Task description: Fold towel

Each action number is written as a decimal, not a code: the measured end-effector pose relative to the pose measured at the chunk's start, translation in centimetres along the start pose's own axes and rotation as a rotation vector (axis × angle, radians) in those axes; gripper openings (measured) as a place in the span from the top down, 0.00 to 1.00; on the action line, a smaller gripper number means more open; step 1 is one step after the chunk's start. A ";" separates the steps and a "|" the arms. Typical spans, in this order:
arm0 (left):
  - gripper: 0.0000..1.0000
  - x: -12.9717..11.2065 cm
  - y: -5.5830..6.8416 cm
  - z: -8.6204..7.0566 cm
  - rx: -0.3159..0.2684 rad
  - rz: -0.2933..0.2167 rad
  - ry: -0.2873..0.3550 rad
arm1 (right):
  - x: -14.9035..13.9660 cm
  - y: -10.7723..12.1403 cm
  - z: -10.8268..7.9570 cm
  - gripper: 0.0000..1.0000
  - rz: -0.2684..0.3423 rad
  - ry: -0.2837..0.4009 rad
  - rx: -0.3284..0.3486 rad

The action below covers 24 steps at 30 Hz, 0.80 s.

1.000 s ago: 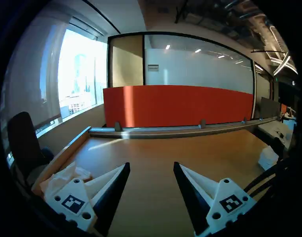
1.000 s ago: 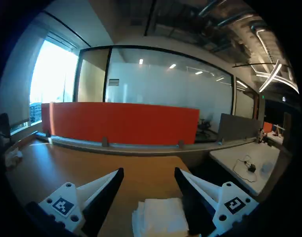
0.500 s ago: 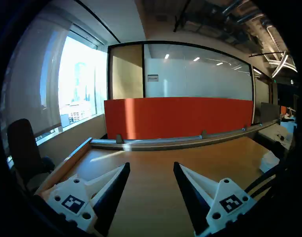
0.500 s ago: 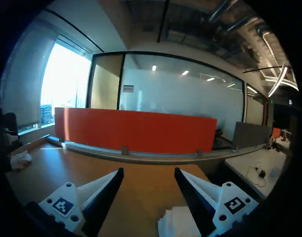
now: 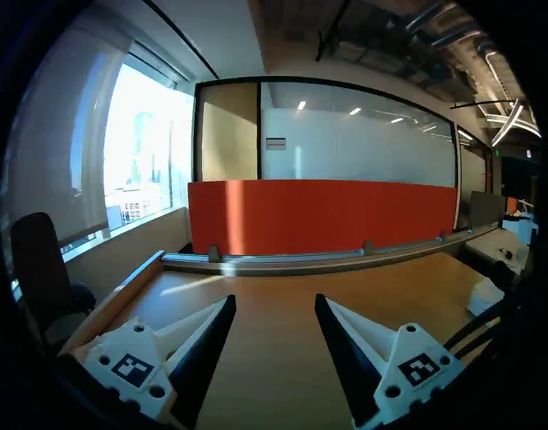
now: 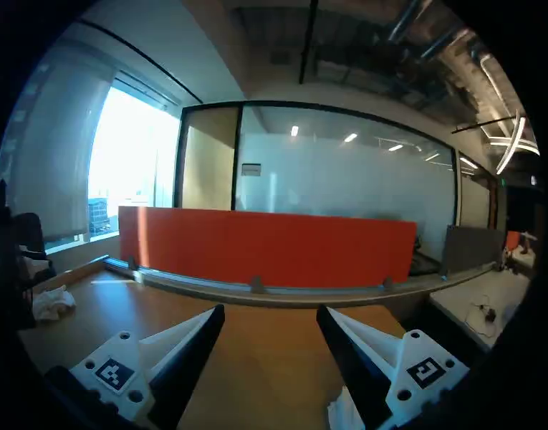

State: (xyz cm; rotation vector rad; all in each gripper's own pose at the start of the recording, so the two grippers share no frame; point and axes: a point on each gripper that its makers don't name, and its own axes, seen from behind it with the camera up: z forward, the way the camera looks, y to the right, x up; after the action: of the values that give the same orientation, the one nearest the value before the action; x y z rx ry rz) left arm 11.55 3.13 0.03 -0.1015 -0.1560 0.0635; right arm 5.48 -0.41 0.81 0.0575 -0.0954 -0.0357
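In the left gripper view my left gripper (image 5: 274,297) is open over the bare wooden table (image 5: 288,344), nothing between its fingers. A white folded towel (image 5: 484,296) lies far right on the table, next to a dark part of the other gripper (image 5: 488,326). In the right gripper view my right gripper (image 6: 270,308) is open and holds nothing. A corner of the folded white towel (image 6: 342,414) pokes out at the bottom, by the right finger (image 6: 388,365). A crumpled white towel (image 6: 53,302) lies at the table's far left.
An orange divider (image 5: 324,215) on a metal rail (image 5: 309,258) closes the table's far edge. A window and a dark chair (image 5: 41,265) stand to the left. Another desk (image 6: 488,304) with a cable sits to the right.
Both views tilted up. The crumpled towel by the left finger dropped out of the left gripper view. In the right gripper view the folded towel slid to the bottom edge and the crumpled towel came in at left.
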 end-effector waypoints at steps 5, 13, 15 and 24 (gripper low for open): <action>0.19 0.3 0.1 0.0 -0.017 -0.001 0.011 | 0.5 -1.7 0.1 0.01 0.011 0.004 0.020; 0.19 0.5 0.3 -0.1 -0.031 -0.016 0.025 | 0.6 -2.5 0.3 0.01 0.012 0.002 0.021; 0.19 0.5 0.3 -0.1 -0.032 -0.021 0.027 | 0.7 -2.8 0.4 0.01 0.013 0.002 0.023; 0.19 0.5 1.0 -0.2 -0.056 -0.053 0.053 | 0.4 -4.6 0.7 0.01 0.004 -0.012 0.053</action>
State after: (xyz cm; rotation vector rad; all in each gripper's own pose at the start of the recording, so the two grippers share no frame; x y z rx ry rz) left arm 12.03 4.17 -0.20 -0.1545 -0.1071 0.0039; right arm 5.70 -5.07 1.27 0.1101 -0.1085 -0.0291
